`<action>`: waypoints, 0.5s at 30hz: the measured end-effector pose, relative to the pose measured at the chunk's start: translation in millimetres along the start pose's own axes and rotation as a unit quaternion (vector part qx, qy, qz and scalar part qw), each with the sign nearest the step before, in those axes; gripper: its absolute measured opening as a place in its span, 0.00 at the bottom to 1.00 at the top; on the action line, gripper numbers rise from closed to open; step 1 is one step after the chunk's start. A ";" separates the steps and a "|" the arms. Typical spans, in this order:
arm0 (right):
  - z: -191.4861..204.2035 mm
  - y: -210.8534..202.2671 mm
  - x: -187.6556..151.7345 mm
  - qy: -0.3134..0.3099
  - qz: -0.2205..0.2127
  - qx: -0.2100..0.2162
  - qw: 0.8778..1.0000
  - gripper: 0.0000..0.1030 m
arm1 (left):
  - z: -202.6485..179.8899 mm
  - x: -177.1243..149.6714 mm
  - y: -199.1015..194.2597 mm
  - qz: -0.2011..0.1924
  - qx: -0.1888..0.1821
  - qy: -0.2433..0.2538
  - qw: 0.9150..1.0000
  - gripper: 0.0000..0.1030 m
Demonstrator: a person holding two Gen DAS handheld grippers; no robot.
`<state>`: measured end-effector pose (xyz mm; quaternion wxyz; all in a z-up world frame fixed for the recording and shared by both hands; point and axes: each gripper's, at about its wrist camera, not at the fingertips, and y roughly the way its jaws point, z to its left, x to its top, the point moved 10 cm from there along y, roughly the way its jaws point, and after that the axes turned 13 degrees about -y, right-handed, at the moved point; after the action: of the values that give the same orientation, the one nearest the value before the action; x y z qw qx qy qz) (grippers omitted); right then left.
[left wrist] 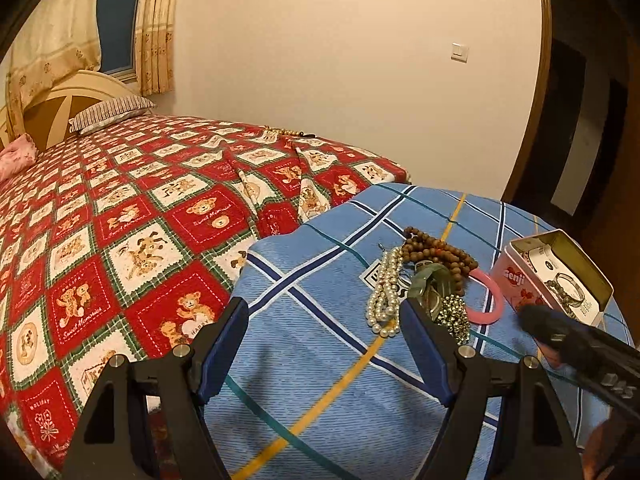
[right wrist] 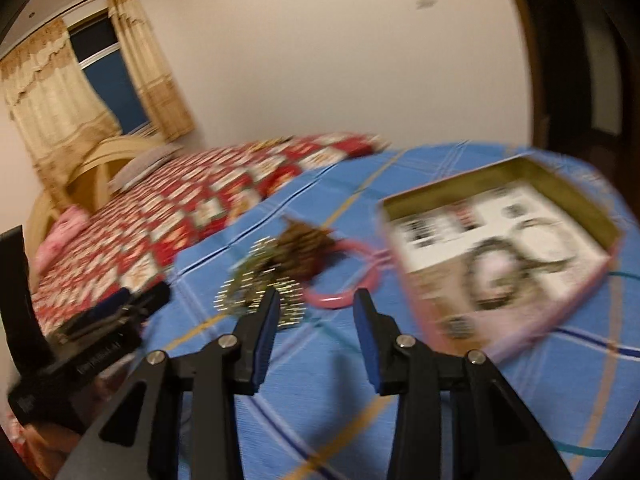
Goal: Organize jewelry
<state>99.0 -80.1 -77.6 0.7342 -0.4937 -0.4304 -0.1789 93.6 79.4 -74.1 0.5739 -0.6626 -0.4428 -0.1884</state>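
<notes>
A heap of jewelry lies on a blue checked cloth: a pearl necklace, brown wooden beads, a gold bead chain and a pink bangle. An open pink tin to the right holds a bracelet. My left gripper is open and empty, just short of the heap. In the blurred right wrist view, my right gripper is open and empty, just before the pink bangle and gold chain, left of the tin.
A bed with a red teddy-bear quilt lies to the left and behind, with another bead string at its far edge. A dark doorway is at the right. The right gripper's body shows in the left view.
</notes>
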 end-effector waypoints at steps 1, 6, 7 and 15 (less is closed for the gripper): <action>5.8 8.9 0.0 -0.001 0.009 0.009 1.000 0.43 | 1.4 0.6 -0.4 -0.002 0.001 0.002 1.000 0.75; 24.3 50.7 -3.0 -0.004 0.056 0.034 0.998 0.43 | 12.6 3.2 -2.0 -0.002 0.005 -0.005 1.000 0.75; 24.9 57.7 -4.7 -0.006 0.066 0.031 0.997 0.43 | 14.7 3.7 -1.9 -0.002 0.005 -0.007 1.000 0.75; 27.4 68.1 -17.2 -0.016 0.094 0.048 0.994 0.18 | 15.8 4.0 0.9 0.005 -0.001 -0.013 1.000 0.75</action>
<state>123.6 -28.2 -126.5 0.7635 -0.4992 -0.4019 -0.0801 92.4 95.6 -75.8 0.5686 -0.6674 -0.4470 -0.1774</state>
